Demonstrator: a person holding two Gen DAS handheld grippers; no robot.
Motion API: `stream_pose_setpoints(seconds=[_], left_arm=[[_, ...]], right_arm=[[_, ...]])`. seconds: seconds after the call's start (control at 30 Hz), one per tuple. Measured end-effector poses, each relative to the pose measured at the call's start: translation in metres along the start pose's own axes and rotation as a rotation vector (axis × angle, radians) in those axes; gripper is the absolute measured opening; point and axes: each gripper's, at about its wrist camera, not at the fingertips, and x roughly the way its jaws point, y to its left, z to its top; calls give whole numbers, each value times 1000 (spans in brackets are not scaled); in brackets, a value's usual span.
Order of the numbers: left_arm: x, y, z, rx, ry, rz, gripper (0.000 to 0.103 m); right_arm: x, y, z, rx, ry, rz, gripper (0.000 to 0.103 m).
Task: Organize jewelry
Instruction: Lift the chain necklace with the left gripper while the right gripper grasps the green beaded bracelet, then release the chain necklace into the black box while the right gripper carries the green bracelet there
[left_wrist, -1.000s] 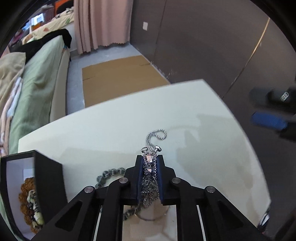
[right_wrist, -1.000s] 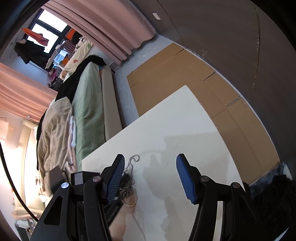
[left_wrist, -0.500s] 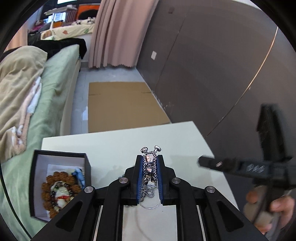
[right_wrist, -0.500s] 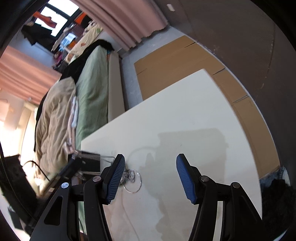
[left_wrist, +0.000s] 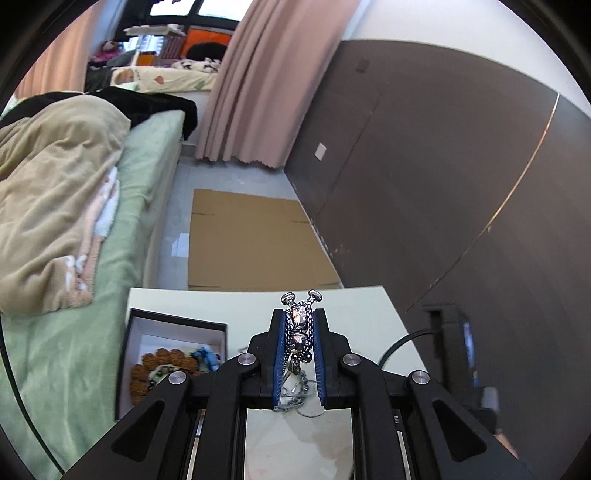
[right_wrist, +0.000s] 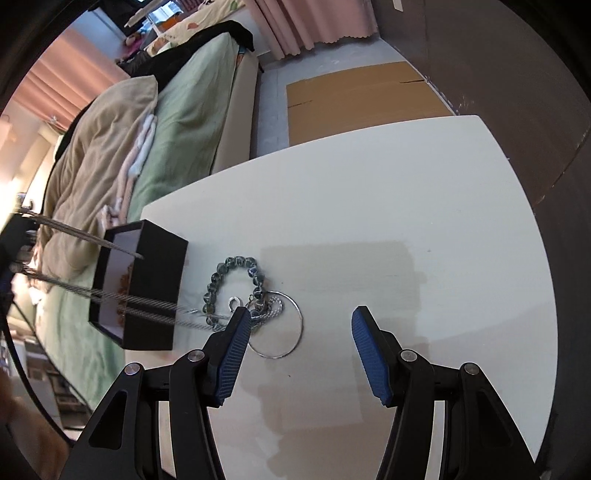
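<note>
My left gripper (left_wrist: 300, 325) is shut on a silver chain necklace (left_wrist: 301, 325) and holds it up above the white table (left_wrist: 354, 310). In the right wrist view the chain (right_wrist: 110, 295) stretches taut from the left edge down to the table. A black jewelry box (left_wrist: 177, 332) with a white lining holds a brown bead bracelet (left_wrist: 162, 363). It also shows in the right wrist view (right_wrist: 155, 288). A dark green bead bracelet (right_wrist: 232, 277) and a thin silver hoop (right_wrist: 284, 328) lie beside the box. My right gripper (right_wrist: 299, 347) is open and empty above the hoop.
A bed with green sheet and beige blanket (left_wrist: 55, 206) runs along the left of the table. Flat cardboard (left_wrist: 251, 240) lies on the floor beyond the table. A dark wall panel (left_wrist: 443, 184) stands to the right. The table's right half (right_wrist: 424, 221) is bare.
My left gripper has lifted and tilted upward with the chain, pulling it taut off the table. My right gripper has moved closer over the hoop and bead bracelet, still open.
</note>
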Motion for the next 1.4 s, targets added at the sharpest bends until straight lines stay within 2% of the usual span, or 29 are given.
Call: stream_pose_setpoints(seconds=[0.07,0.23,0.4,0.5,0.6,0.73,1.07,1.23,1.4], left_arm=[[-11,4,2,-11,-21,-5,14],[-30,14,6,-36,-59,-14,14],[-44,22,6,-51,-80,-11,14],[-50,24,7,-54,-88,-6,14],[-59,24,11,-47,-99,4,14],[-70,22,19,-40,-120,10,14],[-102,16,44,-30,-188,51,14],[-102,17,48,-41,-205,60,14],[-85,26,42,-59,-194,72,14]], right_arm=[[2,3,1,-2,-8,-5,56],[12,15,5,-25,-29,-16,42],[31,27,8,-45,-14,-50,32],[34,34,10,-75,-36,-79,26],[36,37,13,-98,-36,-90,12],[31,32,13,-75,-16,-25,12],[-21,29,16,-50,-79,235,12],[-39,29,18,-45,-117,298,12],[-47,27,21,-23,-151,336,12]])
